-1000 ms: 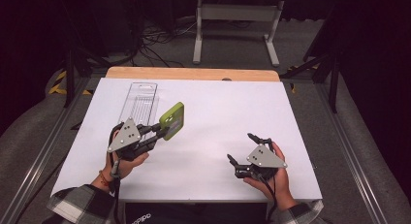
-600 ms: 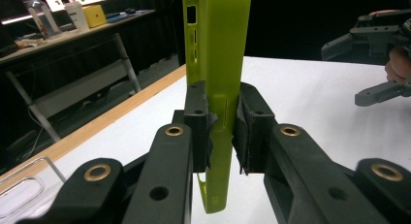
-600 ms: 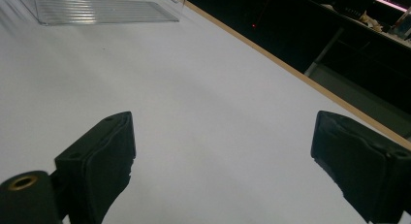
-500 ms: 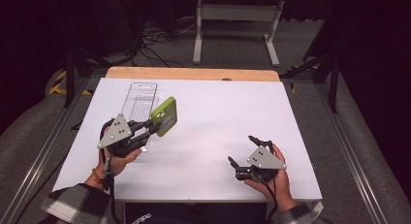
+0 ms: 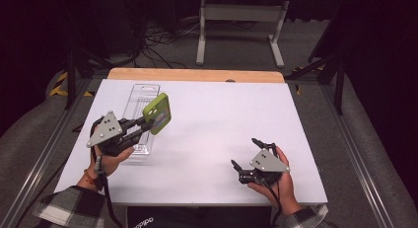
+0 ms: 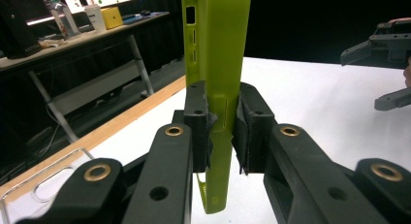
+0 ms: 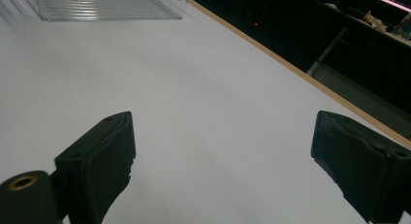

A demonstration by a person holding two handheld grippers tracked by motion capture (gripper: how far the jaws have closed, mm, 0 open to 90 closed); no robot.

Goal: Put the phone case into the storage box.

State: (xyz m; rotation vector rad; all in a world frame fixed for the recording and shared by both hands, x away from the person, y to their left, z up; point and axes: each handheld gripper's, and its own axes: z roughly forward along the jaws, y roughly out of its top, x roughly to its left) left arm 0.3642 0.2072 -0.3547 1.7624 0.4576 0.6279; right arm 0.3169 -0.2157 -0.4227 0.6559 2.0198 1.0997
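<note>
Since the earlier frames the left gripper [image 5: 148, 123] has swung its load up and a little toward the far side of the table, so the green phone case [image 5: 157, 113] now stands more upright above the clear tray [image 5: 141, 97]. The right gripper [image 5: 246, 154] has barely shifted, near the front right of the white table [image 5: 222, 114].

From the high view, the phone case is clamped at the tip of the left gripper and held off the table, over the right edge of the tray. In the left gripper view the two black jaws press on either side of the phone case [image 6: 216, 88] near its lower part — the case stands on edge between them, its side cut-outs facing the camera, and its bottom end hangs below the pads.

The clear tray is a long, ribbed, transparent container lying flat on the left half of the table, its long side running away from the person. Its far part looks bare; the near part is partly hidden behind the left hand [image 5: 111, 156], so what lies there cannot be told. In the right gripper view the clear tray [image 7: 106, 6] shows at the top left, ribbed and see-through.

The right gripper [image 7: 220, 151] has its jaws spread wide with nothing between them — white tabletop shows through the gap. The right hand [image 5: 276, 181] holds it low, just over the table.
</note>
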